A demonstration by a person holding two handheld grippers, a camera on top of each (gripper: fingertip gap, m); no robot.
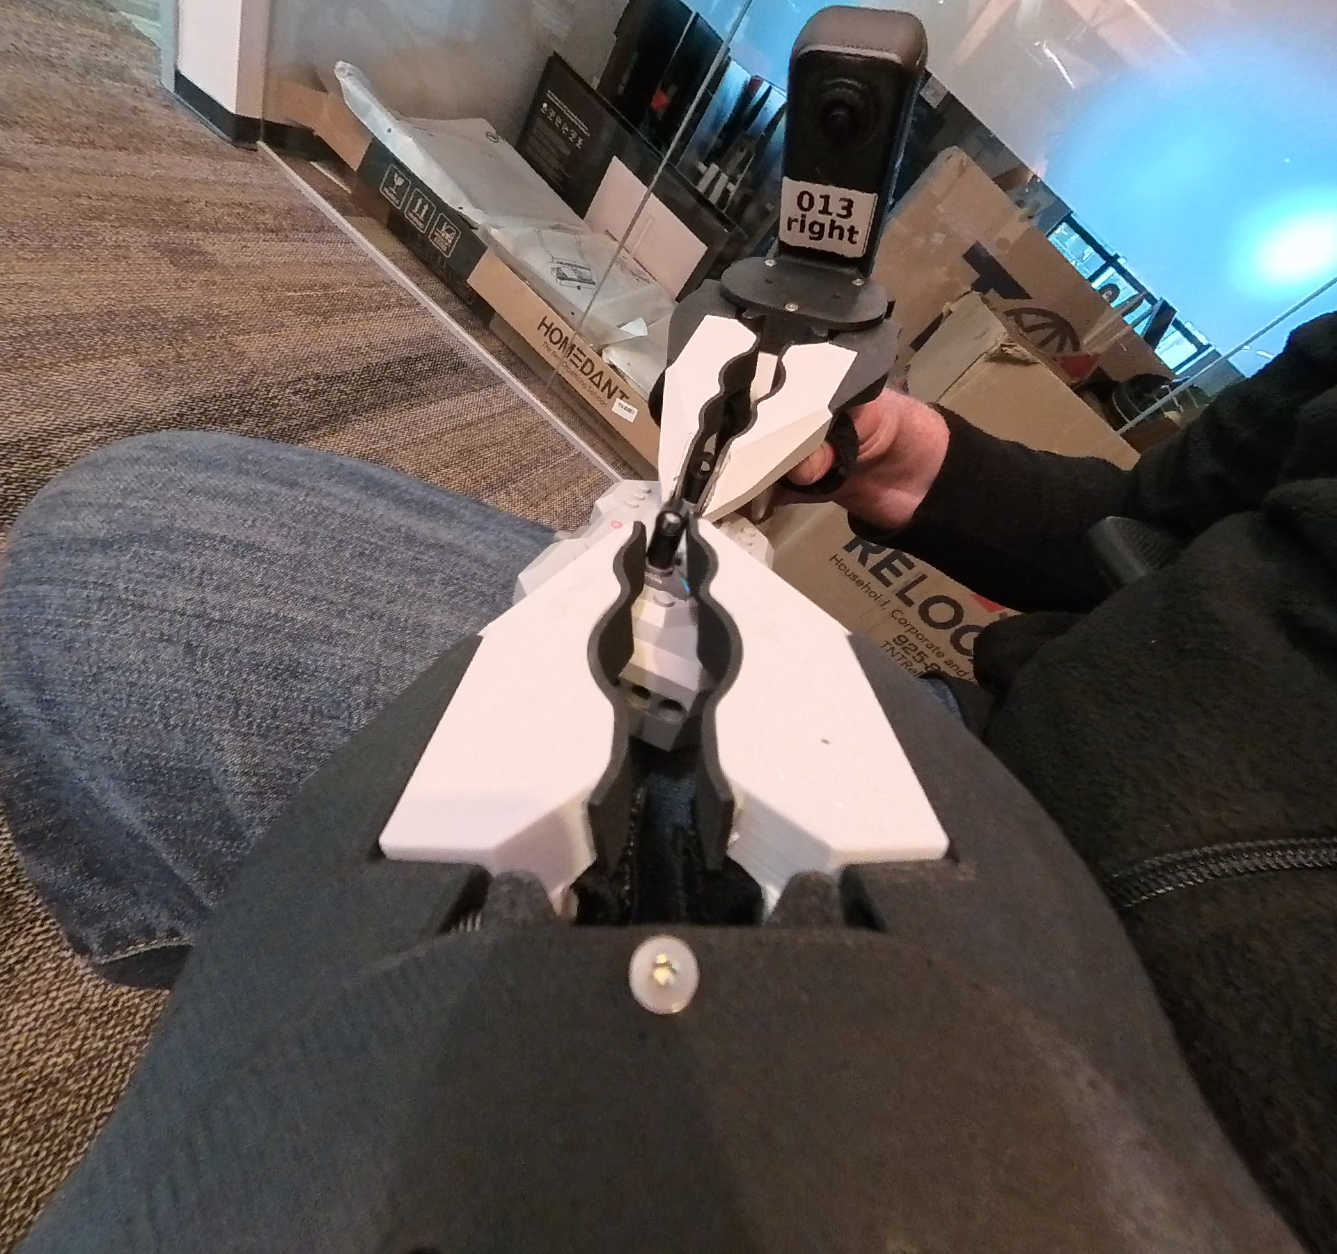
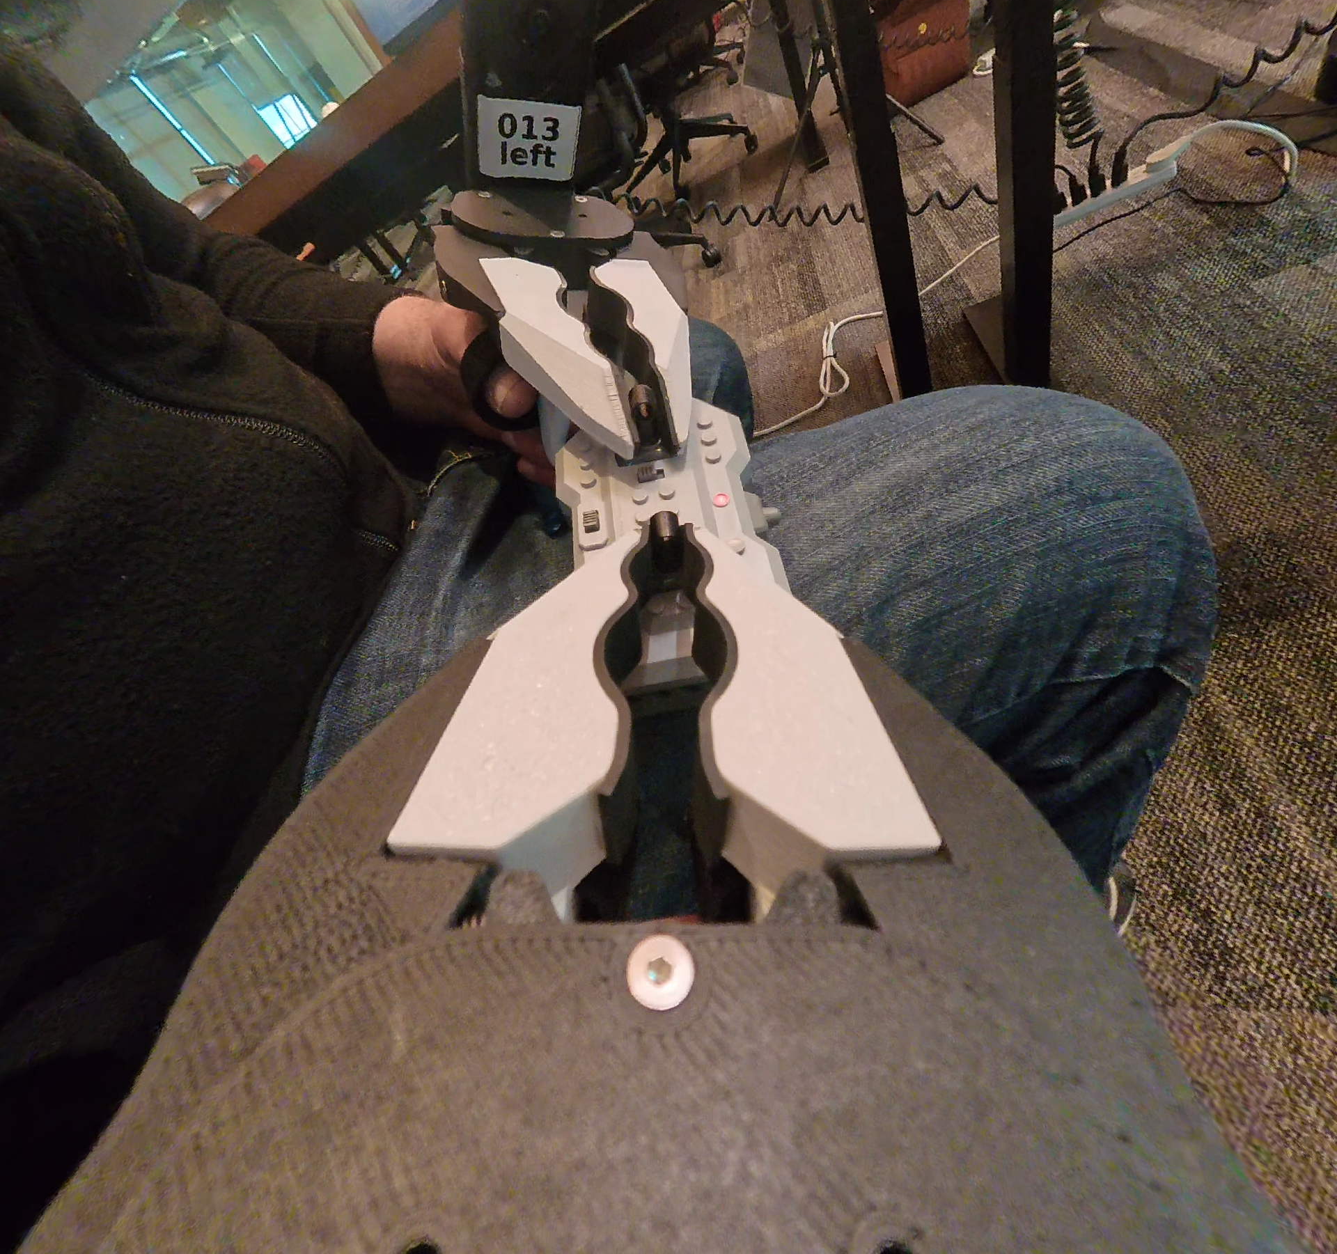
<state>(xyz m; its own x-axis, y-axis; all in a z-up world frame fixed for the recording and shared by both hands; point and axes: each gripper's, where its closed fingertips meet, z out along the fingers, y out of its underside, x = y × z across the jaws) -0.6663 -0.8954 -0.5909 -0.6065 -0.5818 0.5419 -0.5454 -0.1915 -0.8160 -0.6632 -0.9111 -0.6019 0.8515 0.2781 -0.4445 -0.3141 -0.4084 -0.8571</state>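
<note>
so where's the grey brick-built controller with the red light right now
The grey brick-built controller lies across the person's jeans-clad lap, centre of the right wrist view. The left hand-held gripper meets its far end and the right hand-held gripper its near end.

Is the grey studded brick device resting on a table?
No: the grey brick device lies across the person's jeans-clad lap, between both grippers.

grey brick-built device (image 2: 651, 496): near end lying hidden behind right gripper (image 2: 662, 539) fingers
cardboard box (image 1: 890, 590): printing being cut off by black sleeve (image 1: 1013, 488)
</note>
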